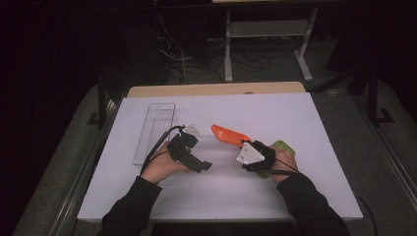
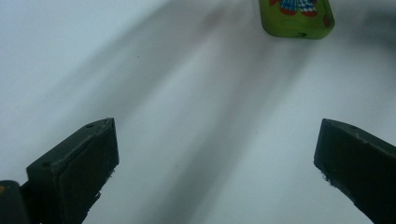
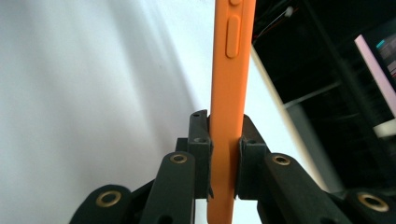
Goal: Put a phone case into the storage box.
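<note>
White sheeting (image 1: 295, 196) covered the table in a dark, cable-strewn room. Right gripper (image 3: 224, 154) pinched the orange phone case (image 3: 231, 93) edgewise above it; left gripper (image 2: 215, 154) rested, jaws spread.

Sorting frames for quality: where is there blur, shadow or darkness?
High view: white table bright, room behind dark. Left gripper view: soft streaked shadows on the table, green case slightly blurred. Right gripper view: orange phone case sharp, background dim.

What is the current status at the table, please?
Right gripper shut on slim orange phone case. Left gripper open, empty. Green case and clear tray lie apart.
</note>
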A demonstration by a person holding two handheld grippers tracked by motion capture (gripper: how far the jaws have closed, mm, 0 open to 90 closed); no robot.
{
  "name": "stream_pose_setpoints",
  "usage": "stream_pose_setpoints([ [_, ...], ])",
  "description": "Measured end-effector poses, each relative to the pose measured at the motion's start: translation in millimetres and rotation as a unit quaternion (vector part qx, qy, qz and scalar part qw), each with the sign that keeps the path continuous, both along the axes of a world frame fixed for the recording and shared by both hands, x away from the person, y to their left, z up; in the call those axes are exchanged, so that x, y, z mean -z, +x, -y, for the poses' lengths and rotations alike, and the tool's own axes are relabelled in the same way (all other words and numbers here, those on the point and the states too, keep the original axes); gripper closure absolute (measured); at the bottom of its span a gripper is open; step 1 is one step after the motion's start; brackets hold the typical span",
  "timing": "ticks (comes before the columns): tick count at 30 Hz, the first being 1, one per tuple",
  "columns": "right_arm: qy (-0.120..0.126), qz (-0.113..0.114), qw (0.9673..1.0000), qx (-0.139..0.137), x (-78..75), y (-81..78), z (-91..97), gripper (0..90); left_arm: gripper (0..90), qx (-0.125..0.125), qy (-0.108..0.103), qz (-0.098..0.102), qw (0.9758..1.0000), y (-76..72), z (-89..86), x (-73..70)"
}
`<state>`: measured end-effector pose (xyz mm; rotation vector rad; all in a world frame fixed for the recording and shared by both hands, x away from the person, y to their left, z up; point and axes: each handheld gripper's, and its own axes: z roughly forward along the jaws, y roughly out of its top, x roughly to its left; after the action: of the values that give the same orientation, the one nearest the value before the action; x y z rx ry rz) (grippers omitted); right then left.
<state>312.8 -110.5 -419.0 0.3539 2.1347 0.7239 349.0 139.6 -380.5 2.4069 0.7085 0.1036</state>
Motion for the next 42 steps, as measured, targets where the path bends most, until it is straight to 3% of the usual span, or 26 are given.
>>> stream_pose_setpoints([
  [1,0.0,0.0,1.0,0.0,0.0,0.0,0.0,78.3,0.0,-0.001,0.001,-0.002,1.0,0.0,0.0,-0.2],
  [2,0.025,-0.024,0.9994,0.006,-2.7,2.7,2.6,78.3,0.0,-0.001,-0.001,-0.002,1.0,0.0,-0.1,0.0],
  [3,0.025,-0.024,0.9994,0.006,-2.7,2.7,2.6,78.3,0.0,-0.007,-0.004,-0.004,1.0,-1.0,0.3,0.1],
  [5,0.05,-0.044,0.9977,0.01,-5.0,5.4,5.4,78.3,0.0,-0.008,-0.005,-0.002,1.0,-0.8,0.2,0.1],
  [6,0.086,-0.071,0.9936,0.018,-6.7,7.0,6.9,78.3,0.0,-0.01,-0.007,-0.003,0.9999,-1.0,0.2,-0.1],
  [8,0.098,-0.08,0.9918,0.02,-7.6,8.5,8.3,78.3,0.0,-0.011,-0.008,-0.002,0.9999,-1.0,0.2,-0.3],
  [9,0.109,-0.092,0.9895,0.024,-8.4,9.4,9.6,78.3,0.0,-0.009,-0.007,0.0,0.9999,-0.7,0.1,-0.3],
  [10,0.136,-0.116,0.9835,0.028,-10.0,11.7,12.2,78.3,0.0,-0.008,-0.006,0.0,0.9999,-0.7,0.1,-0.2],
  [11,0.136,-0.116,0.9835,0.028,-10.0,11.7,12.2,78.3,0.0,-0.009,-0.006,-0.001,0.9999,-0.8,0.2,-0.2],
  [12,0.146,-0.124,0.981,0.028,-10.3,13.0,13.6,78.3,0.0,-0.009,-0.008,-0.001,0.9999,-0.8,0.3,0.1],
  [15,0.185,-0.163,0.9685,0.034,-11.5,16.0,16.9,78.3,0.0,-0.007,-0.005,-0.003,1.0,-0.4,0.4,0.2],
  [17,0.201,-0.175,0.9633,0.034,-11.3,19.7,20.0,78.4,0.0,-0.007,-0.005,-0.003,1.0,-0.5,0.5,0.3],
  [19,0.221,-0.192,0.9554,0.035,-11.2,22.0,22.7,78.4,0.0,-0.007,-0.005,-0.002,1.0,-0.6,0.6,0.3],
  [20,0.237,-0.207,0.9485,0.037,-11.0,23.5,24.7,78.4,0.0,-0.007,-0.004,-0.001,1.0,-0.6,0.5,0.2],
  [21,0.237,-0.207,0.9485,0.037,-11.0,23.5,24.7,78.4,0.0,-0.008,-0.004,-0.002,1.0,-0.6,0.4,0.2],
  [23,0.267,-0.231,0.9344,0.044,-11.0,24.4,25.7,78.5,0.0,-0.01,-0.004,-0.001,0.9999,-0.5,0.2,0.6],
  [24,0.276,-0.235,0.9311,0.043,-10.8,25.8,27.1,78.5,0.0,-0.01,-0.004,0.0,0.9999,-0.4,0.0,0.5],
  [25,0.286,-0.243,0.9259,0.045,-10.7,26.2,27.7,78.5,0.0,-0.01,-0.004,-0.002,0.9999,-0.1,-0.1,0.7],
  [29,0.308,-0.26,0.9138,0.046,-8.7,28.5,30.2,78.5,0.0,-0.009,-0.003,-0.002,0.9999,-0.1,0.1,0.8],
  [32,0.328,-0.275,0.9022,0.051,-6.3,30.6,31.8,78.5,0.0,-0.01,-0.004,-0.001,0.9999,-0.1,0.2,1.1],
  [34,0.347,-0.291,0.8897,0.059,-4.5,32.0,33.6,78.5,0.0,-0.011,-0.005,-0.002,0.9999,0.2,-0.1,1.0],
  [35,0.347,-0.291,0.8897,0.059,-4.5,32.0,33.6,78.5,0.0,-0.013,-0.006,0.0,0.9999,0.3,-0.2,1.1],
  [36,0.351,-0.294,0.887,0.06,-4.0,32.0,34.1,78.5,0.0,-0.011,-0.006,-0.003,0.9999,0.8,-0.7,0.7],
  [38,0.35,-0.295,0.8872,0.061,-3.4,32.1,34.3,78.5,0.0,-0.013,-0.016,-0.008,0.9997,1.6,-0.9,0.3],
  [39,0.352,-0.297,0.8856,0.061,-3.6,31.3,33.6,78.5,0.0,-0.014,-0.019,-0.008,0.9997,2.4,-1.6,-0.9],
  [42,0.35,-0.295,0.8873,0.057,-4.1,30.3,32.5,78.5,0.0,-0.015,-0.026,-0.007,0.9995,4.8,-2.5,-5.5],
])
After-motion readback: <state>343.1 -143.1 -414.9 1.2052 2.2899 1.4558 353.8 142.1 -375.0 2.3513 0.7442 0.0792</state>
